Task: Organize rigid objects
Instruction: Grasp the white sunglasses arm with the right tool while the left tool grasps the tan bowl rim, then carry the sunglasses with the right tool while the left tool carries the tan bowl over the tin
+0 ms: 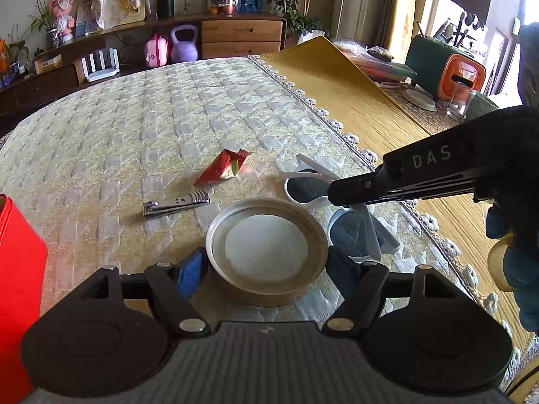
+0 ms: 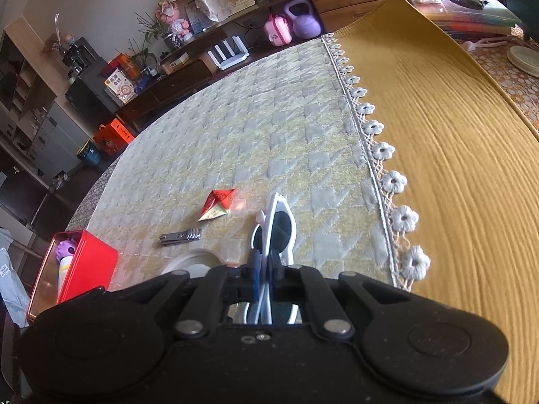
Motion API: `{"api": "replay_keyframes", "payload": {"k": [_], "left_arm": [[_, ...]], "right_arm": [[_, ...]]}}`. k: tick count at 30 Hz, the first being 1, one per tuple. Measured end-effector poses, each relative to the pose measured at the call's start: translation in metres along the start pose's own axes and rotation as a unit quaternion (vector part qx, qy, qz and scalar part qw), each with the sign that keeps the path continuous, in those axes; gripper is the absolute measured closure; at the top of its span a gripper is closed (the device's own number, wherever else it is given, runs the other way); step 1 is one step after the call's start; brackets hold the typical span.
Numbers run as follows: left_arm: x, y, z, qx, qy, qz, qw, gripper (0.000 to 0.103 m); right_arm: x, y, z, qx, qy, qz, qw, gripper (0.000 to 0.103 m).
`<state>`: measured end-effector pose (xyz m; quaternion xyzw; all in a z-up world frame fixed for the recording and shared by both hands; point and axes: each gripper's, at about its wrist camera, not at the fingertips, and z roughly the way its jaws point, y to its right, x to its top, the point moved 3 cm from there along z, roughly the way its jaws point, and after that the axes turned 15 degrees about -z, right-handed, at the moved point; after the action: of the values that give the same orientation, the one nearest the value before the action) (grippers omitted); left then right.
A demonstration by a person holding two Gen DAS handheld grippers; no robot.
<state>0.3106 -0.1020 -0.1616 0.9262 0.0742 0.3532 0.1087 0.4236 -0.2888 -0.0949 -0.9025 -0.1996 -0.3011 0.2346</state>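
Note:
White-framed sunglasses [image 1: 313, 190] with dark lenses lie on the quilted cloth; my right gripper [image 2: 266, 269] is shut on their frame [image 2: 276, 225], and it reaches in from the right in the left wrist view [image 1: 340, 197]. My left gripper [image 1: 266, 266] is open, its fingers either side of a round metal lid [image 1: 266, 249], not touching it. A nail clipper [image 1: 177, 203] and a red folded wrapper [image 1: 224, 166] lie beyond the lid. A red tin box [image 2: 81, 262] at the left holds a purple item and a tube.
A yellow cloth [image 1: 353, 101] with a lace edge covers the table's right side. An orange container [image 1: 461, 75], a glass [image 1: 458, 102] and a plate [image 1: 419, 99] stand at the far right. Shelves and a kettlebell [image 1: 183, 43] are behind the table.

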Motion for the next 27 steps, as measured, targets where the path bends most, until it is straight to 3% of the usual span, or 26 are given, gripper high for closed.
{"api": "replay_keyframes", "payload": {"k": [15,27], "left_arm": [[-0.024,-0.022,-0.078,0.023,-0.003,-0.019,0.9996,0.027],[-0.025,-0.054,-0.138,0.037,0.018,-0.055,0.9976,0.027]], "right_arm": [[-0.034,-0.056,-0.056,-0.023,0.027,0.004,0.999,0.099],[-0.034,-0.123,-0.09,-0.002,0.059,-0.032,0.998,0.099]]}}
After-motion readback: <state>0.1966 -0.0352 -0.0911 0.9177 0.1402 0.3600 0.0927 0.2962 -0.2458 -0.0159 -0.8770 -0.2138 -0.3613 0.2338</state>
